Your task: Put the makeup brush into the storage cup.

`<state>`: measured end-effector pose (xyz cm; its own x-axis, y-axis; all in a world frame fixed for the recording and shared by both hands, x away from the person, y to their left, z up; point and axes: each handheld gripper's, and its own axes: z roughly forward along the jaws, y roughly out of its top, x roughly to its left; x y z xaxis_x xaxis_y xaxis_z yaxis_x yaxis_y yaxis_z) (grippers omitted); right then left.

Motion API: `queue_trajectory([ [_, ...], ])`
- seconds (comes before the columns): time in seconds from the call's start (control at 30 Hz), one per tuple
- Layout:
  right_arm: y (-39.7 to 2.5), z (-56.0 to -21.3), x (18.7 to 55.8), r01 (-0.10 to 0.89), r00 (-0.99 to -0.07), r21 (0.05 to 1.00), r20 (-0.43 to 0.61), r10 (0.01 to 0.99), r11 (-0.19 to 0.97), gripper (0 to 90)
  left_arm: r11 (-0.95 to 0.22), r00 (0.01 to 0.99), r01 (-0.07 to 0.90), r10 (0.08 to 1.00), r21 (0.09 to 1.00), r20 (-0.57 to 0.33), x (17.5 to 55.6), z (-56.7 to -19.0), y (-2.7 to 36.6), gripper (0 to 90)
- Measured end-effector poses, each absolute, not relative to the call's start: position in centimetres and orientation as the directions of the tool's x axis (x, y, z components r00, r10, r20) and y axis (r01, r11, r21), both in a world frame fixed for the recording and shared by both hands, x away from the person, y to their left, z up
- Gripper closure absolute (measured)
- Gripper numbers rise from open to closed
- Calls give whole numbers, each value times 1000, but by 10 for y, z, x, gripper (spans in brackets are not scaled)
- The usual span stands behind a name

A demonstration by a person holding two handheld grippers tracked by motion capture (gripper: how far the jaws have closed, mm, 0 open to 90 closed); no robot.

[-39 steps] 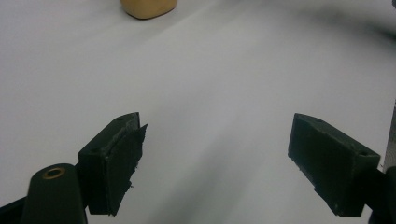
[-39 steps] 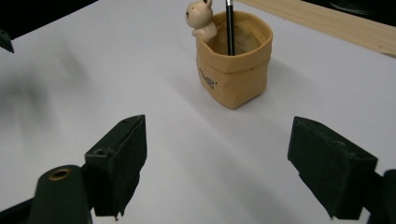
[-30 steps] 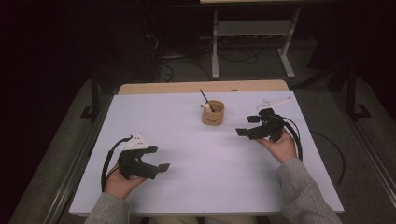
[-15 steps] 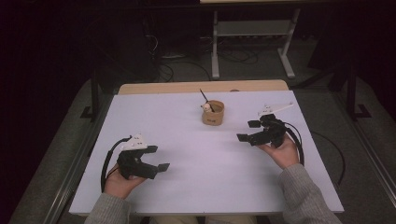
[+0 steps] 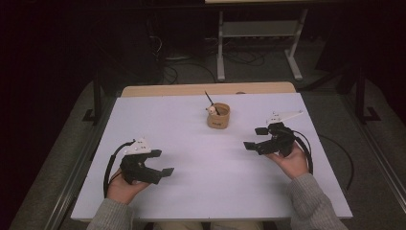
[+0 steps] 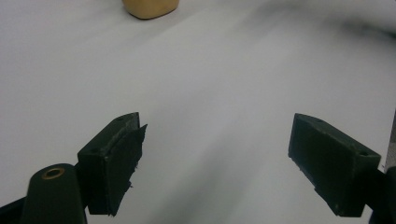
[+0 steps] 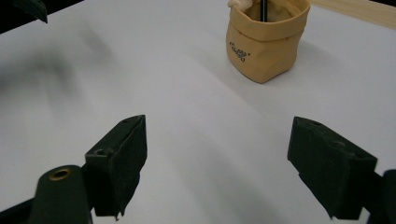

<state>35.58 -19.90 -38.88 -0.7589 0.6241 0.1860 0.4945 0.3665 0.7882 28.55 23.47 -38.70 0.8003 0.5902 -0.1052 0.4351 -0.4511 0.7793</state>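
- right gripper (image 5: pixel 258 137): fingers (image 7: pixel 119 158) spread wide, nothing btwn them, just bare white counter (image 5: pixel 191 143) underneath. Hovers low over the counter at approx 4 o'clock from the pouch, aimed toward it.
- left gripper (image 5: pixel 158 165): fingers (image 6: pixel 114 161) also wide apart, empty. Sits well apart from the pouch, at abt 7 o'clock from it, near the person's edge of the counter.
- the thing they're going for, imo: a small tan pouch (image 5: pixel 218 116), soft-sided w/ a rolled rim. It stands upright around the 12 o'clock part of the counter, a bit right of centre. In the right gripper view it's at 1 o'clock ahead of the fingers (image 7: pixel 266 39), some small print on its side that I can't read.
- inside the pouch: a thin dark stick (image 5: pixel 210 102) leaning out toward 11 o'clock, plus a small pale lump (image 5: pixel 210 110) at the rim. Can't tell what the lump is, too small.
- progress, my guess: basically at the start. Nothing gripped, pouch untouched, its contents inside. Right gripper is nearer so prob it does the reach; whole approach, grab and whatever comes after is all left to do.
- beyond the counter: a strip of wood edge (image 5: pixel 206 89) at the far side, then dark floor w/ cables and a metal stand (image 5: pixel 258 33).
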Motion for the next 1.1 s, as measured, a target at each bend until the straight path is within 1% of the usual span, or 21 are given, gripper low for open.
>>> queue_trajectory([
  [0.6,-200,-394,342,486,-767,793,185,614,367,188,-448,800,436,590,780,-108,284,-388,236,171],
  [0.83,-201,-401,336,504,-760,785,206,616,360,185,-454,803,431,588,780,-101,284,-389,236,171],
  [0.97,-201,-403,334,492,-766,792,196,612,362,187,-444,797,439,594,781,-110,283,-389,237,171],
  [1.1,-202,-406,331,504,-760,787,208,616,356,187,-447,799,435,591,782,-106,283,-390,238,171],
])
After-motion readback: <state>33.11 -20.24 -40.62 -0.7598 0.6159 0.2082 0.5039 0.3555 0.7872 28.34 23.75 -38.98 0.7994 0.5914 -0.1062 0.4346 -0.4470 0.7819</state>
